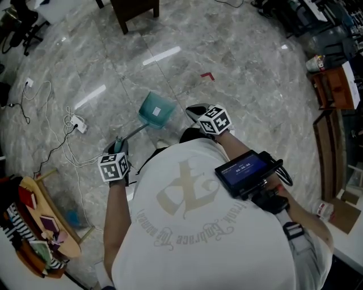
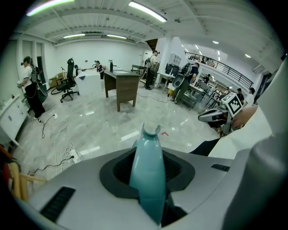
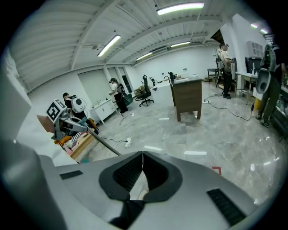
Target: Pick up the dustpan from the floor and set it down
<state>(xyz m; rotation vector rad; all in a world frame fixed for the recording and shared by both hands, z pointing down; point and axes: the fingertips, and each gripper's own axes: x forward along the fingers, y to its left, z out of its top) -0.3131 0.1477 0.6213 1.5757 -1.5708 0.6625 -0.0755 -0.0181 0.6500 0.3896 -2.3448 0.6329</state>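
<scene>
The teal dustpan point(image 1: 156, 110) points away from me over the grey marble floor, its thin metal rod running back to my left gripper point(image 1: 118, 148). In the left gripper view the teal handle point(image 2: 146, 173) stands clamped between the jaws of that gripper point(image 2: 147, 179). Whether the pan touches the floor I cannot tell. My right gripper point(image 1: 195, 112) hovers just right of the pan, apart from it. Its jaws meet at the tips in the right gripper view, and the gripper point(image 3: 142, 157) holds nothing. That view also shows the rod point(image 3: 102, 144) at the left.
A dark wooden desk point(image 1: 136, 11) stands at the far side. A white power strip point(image 1: 79, 126) with loose cables lies left of the dustpan. A red corner mark point(image 1: 207, 76) is on the floor. A wooden rack point(image 1: 48, 238) is at lower left, and shelving point(image 1: 334, 85) lines the right.
</scene>
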